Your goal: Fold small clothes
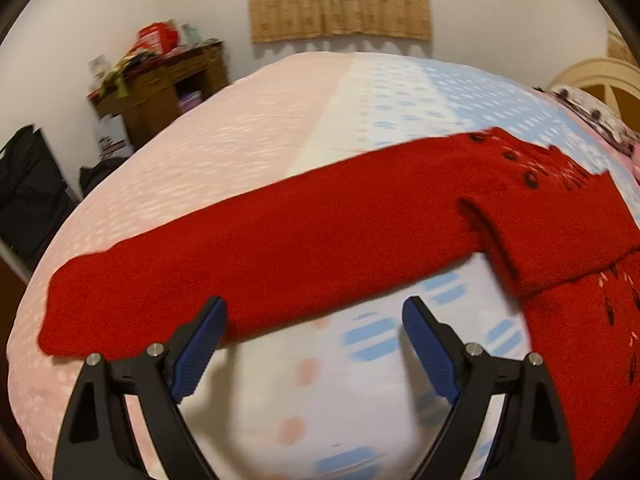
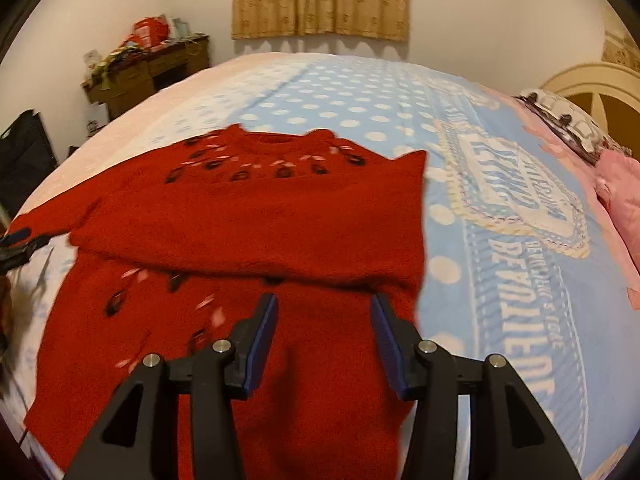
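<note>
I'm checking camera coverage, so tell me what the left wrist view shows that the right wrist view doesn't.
Only the left wrist view shows the sweater's long sleeve stretched out flat to its cuff, with the left gripper open just short of it, nothing between its jaws.

Only the right wrist view shows the neckline, the other sleeve folded across the body, the blue lettered blanket panel, and the right gripper open above the lower body.

Both show the red sweater, the bed, the curtain and the cluttered wooden desk.
</note>
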### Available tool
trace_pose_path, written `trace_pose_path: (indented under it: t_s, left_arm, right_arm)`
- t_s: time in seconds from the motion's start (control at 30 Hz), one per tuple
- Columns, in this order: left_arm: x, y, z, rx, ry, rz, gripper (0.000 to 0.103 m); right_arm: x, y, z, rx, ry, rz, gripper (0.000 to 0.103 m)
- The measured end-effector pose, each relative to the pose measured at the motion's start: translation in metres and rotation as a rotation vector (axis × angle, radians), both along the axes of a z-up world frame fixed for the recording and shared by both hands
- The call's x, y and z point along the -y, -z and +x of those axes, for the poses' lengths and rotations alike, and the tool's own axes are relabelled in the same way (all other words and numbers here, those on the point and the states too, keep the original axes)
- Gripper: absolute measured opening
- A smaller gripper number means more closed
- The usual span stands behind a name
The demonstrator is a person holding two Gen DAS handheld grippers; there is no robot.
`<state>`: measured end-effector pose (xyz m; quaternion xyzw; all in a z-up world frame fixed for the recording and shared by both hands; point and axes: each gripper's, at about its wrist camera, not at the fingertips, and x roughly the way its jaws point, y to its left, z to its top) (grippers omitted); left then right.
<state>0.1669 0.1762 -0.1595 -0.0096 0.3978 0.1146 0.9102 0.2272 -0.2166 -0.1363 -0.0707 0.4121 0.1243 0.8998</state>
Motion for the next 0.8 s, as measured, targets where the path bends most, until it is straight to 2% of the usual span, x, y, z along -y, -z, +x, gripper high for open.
trace_pose_path:
  t_s: [0.1, 0.2, 0.37, 0.53, 0.63, 0.7, 0.77, 0.8]
  left_arm:
    - [-0.02, 0.0, -0.007, -0.002, -0.057, 0.016, 0.091]
    - [-0.049, 0.001, -0.014, -0.007, -0.135, -0.002, 0.091]
    - [-0.107, -0.004, -0.034, 0.004, -0.323, -0.009, 0.091]
    - [-0.146, -0.008, -0.053, 0.04, -0.456, -0.061, 0.091]
    - [-0.157, -0.005, -0.056, 0.059, -0.489, -0.114, 0.085]
    - [-0.161, 0.002, -0.048, 0.048, -0.489, -0.165, 0.072]
    - [-0.167, 0.008, -0.05, 0.038, -0.498, -0.211, 0.069]
    - [-0.167, 0.008, -0.049, 0.047, -0.507, -0.208, 0.07]
  right_arm:
    - [-0.011, -0.003, -0.02, 0.013, -0.042, 0.002, 0.05]
    - [-0.019, -0.005, -0.04, 0.04, -0.077, -0.01, 0.05]
    - [-0.028, -0.007, -0.066, 0.105, -0.093, -0.042, 0.051]
    - [-0.038, -0.006, -0.082, 0.163, -0.121, -0.045, 0.051]
    - [-0.048, -0.003, -0.09, 0.194, -0.158, -0.066, 0.051]
    - [-0.052, -0.001, -0.092, 0.2, -0.178, -0.076, 0.051]
    - [-0.052, 0.001, -0.095, 0.211, -0.182, -0.079, 0.051]
    - [-0.051, 0.001, -0.096, 0.216, -0.178, -0.075, 0.051]
